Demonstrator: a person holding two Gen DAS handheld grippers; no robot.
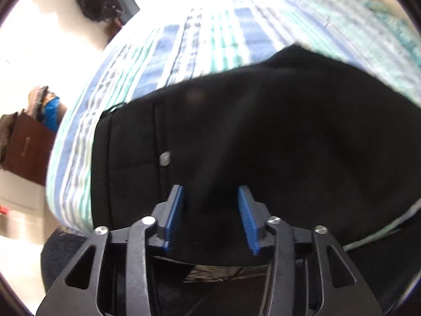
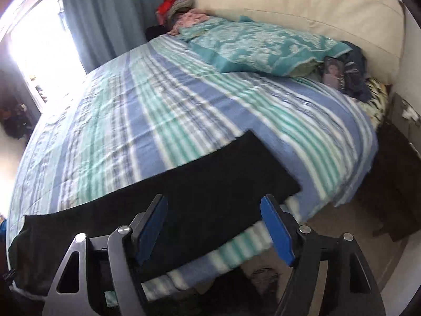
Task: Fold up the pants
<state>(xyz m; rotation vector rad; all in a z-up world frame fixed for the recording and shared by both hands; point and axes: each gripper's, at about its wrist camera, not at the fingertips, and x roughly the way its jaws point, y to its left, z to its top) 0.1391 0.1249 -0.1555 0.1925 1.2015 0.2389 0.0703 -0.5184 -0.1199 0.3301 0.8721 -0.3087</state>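
Note:
Black pants lie flat along the near edge of a bed with a blue, green and white striped cover. A silver button marks the waist end. My left gripper is open just above the waist area, with nothing between its blue pads. In the right wrist view the pants stretch as a long black band across the bed. My right gripper is wide open over the leg part, near the bed's front edge, and holds nothing.
A teal patterned pillow and a pile of clothes lie at the head of the bed by the cream headboard. A dark nightstand stands to the right. A brown cabinet stands left, and a bright window with blue curtains.

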